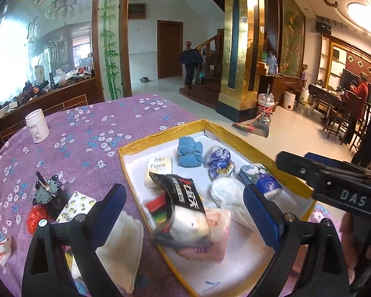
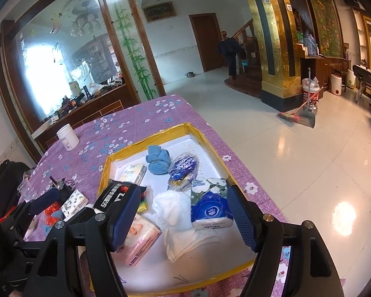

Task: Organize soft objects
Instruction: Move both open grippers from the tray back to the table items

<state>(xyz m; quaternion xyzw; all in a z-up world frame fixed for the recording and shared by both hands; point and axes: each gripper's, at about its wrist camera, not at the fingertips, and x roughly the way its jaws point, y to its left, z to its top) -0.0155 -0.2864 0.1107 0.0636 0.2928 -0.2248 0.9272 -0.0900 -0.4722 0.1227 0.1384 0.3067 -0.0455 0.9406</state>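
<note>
**Tray nearly full, both tongs apart**

I hold the left tongs (image 1: 184, 212) spread wide and empty above the yellow-rimmed tray (image 1: 160, 136); the right tongs (image 2: 183, 212) are also apart and hold nothing. Soft things already lie in the tray: the blue cloth (image 1: 189, 151), the white towel (image 2: 178, 215), the pink tissue pack (image 2: 141, 241). The black snack bag (image 1: 183, 198) leans on that pack and, I think, may slide. Outside the tray's left rim a yellow-patterned tissue pack (image 1: 75, 206) waits; little free room remains near the tray's near edge.

My counter, draped in purple flowered cloth (image 2: 141, 113), carries a yellow-rimmed white tray (image 2: 146, 141), a white plastic jar (image 2: 68, 137), a lemon-print tissue pack (image 2: 75, 202) and a folded white towel (image 1: 122, 245).
</note>
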